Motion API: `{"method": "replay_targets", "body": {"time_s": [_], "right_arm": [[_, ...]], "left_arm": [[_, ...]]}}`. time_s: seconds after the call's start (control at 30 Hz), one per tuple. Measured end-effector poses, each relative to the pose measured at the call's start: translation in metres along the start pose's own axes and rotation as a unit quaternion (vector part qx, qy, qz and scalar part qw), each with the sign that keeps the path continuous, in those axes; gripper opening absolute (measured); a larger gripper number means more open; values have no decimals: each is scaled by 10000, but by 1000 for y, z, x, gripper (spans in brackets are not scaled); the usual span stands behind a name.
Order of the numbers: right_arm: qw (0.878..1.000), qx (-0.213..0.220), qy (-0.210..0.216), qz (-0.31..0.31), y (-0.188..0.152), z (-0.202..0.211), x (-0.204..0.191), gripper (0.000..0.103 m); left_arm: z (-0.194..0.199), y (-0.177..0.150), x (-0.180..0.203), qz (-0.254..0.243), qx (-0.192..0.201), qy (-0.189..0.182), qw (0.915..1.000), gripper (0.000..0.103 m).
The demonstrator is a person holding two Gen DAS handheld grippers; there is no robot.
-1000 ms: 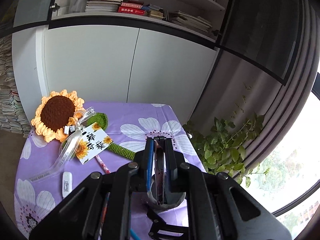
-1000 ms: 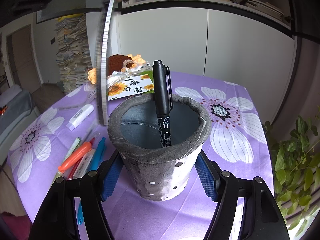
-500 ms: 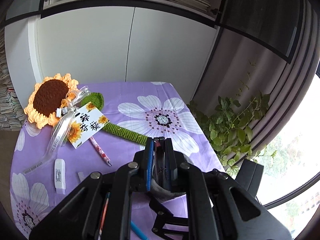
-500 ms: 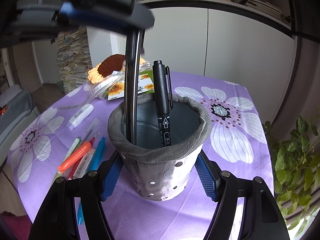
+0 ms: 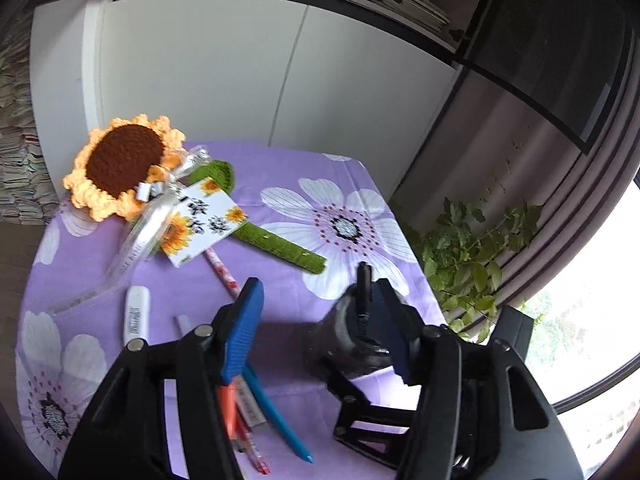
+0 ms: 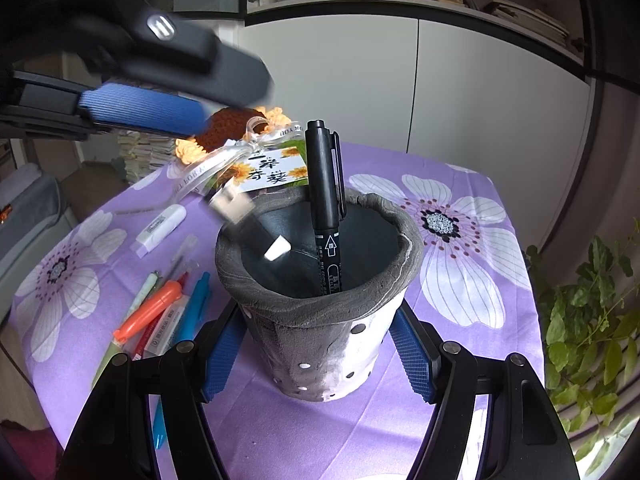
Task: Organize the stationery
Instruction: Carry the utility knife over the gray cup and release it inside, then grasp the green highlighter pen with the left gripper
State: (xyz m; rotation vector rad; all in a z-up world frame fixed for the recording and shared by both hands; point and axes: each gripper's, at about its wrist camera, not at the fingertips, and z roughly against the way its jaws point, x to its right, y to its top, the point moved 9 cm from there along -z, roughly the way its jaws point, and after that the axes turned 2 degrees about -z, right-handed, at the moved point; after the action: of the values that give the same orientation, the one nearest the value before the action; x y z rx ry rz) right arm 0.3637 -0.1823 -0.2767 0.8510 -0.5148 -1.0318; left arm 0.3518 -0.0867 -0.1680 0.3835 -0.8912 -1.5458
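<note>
My right claw [image 6: 316,354] is clamped on the grey cup [image 6: 320,320], its pads pressed to both sides. A black marker [image 6: 326,200] stands in the cup. My left claw [image 5: 316,332] hangs just above the cup's left rim, jaws apart and just been opening; a blurred ruler [image 6: 248,226] tilts into the cup below them. Loose pens [image 6: 160,312] lie left.
</note>
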Motion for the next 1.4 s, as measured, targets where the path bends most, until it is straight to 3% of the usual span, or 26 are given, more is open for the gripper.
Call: {"method": "replay_targets", "body": {"time_s": [0.13,0.3,0.4,0.53,0.87,1.17,1.4], "right_arm": [[10000,-1,5,-6,0,0,0,72],[10000,-2,5,-6,0,0,0,72],[10000,-2,2,-3,0,0,-1,72],[10000,-2,3,-3,0,0,-1,72],[10000,-3,8,-10,0,0,-1,72],[10000,-5,21,-27,0,0,-1,72],[10000,-5,19,-25,0,0,-1,72]], "left_arm": [[10,-8,-44,119,-15,605,9981,57],[-9,-50,-83,457,-796,933,9914,54],[-21,-76,-98,855,-1248,971,9837,40],[-34,-99,-109,1188,-1672,1020,9734,31],[-52,-109,-105,970,-1885,1221,9696,31],[-49,-105,-132,1061,-1775,1532,9663,32],[-57,-108,-121,1060,-1874,1402,9664,31]]}}
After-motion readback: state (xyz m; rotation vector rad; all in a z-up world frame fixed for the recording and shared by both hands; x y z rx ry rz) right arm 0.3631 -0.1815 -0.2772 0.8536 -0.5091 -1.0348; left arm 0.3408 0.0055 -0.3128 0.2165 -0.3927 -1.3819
